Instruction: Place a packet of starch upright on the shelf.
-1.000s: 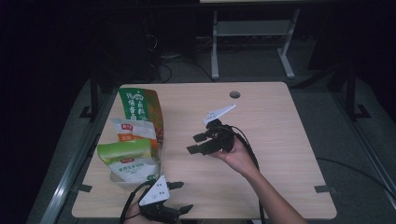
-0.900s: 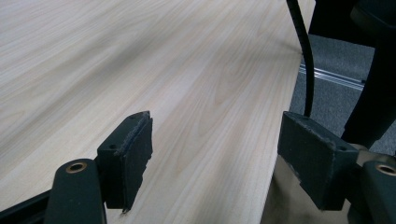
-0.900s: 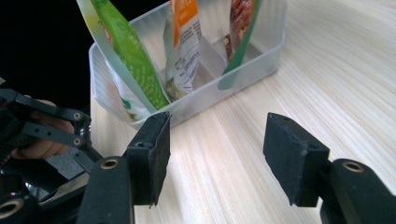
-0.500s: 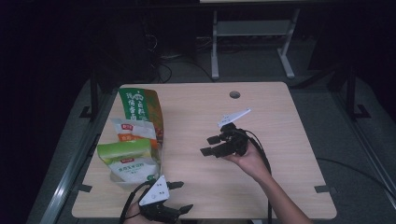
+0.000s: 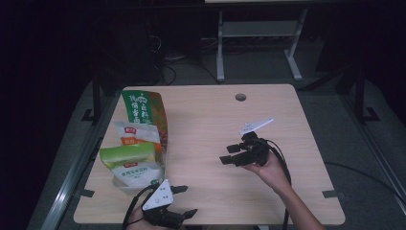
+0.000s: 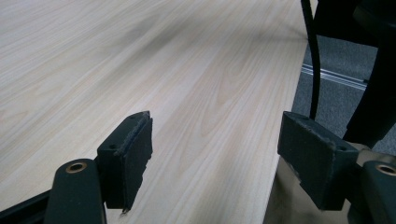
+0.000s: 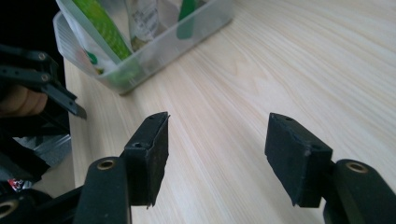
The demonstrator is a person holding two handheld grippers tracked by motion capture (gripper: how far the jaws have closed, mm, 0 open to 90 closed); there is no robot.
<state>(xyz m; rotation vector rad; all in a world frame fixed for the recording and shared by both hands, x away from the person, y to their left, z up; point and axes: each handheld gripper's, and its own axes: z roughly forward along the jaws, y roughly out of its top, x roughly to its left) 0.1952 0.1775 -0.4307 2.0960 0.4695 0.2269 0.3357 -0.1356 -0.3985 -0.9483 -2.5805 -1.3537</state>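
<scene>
A pale wooden table (image 5: 201,124) carries a clear plastic tub (image 5: 125,184) at its left edge, toward the near corner; the tub holds packets standing on end: a tall green and orange bag (image 5: 143,112) at the far end, a white packet with an orange band (image 5: 136,134) in the middle, and a white pouch with a light green top (image 5: 131,163) nearest the near edge. In the right gripper view the tub (image 7: 154,44) appears beyond the jaws, its translucent wall showing green packaging inside. A round cable hole (image 5: 241,97) sits near the far edge, right of centre.

The right gripper (image 5: 231,155) is held in a hand (image 5: 268,167) over the right half of the table, its jaws pointing left toward the tub; the jaws stand well apart with nothing between them, bare wood showing in the gap, and a grey three-cornered plate (image 5: 256,125) rises from its top; a black cable (image 5: 282,158) trails back along the forearm.

The left gripper (image 5: 184,201) sits at the near edge, just beside the tub's near end, its jaws pointing right along that edge; they too are spread wide and hold nothing; its own grey plate (image 5: 159,195) lies on top. In the left gripper view the jaws straddle the table's edge, with grey floor (image 6: 336,60) and a hanging black cable (image 6: 312,51) beyond.
</scene>
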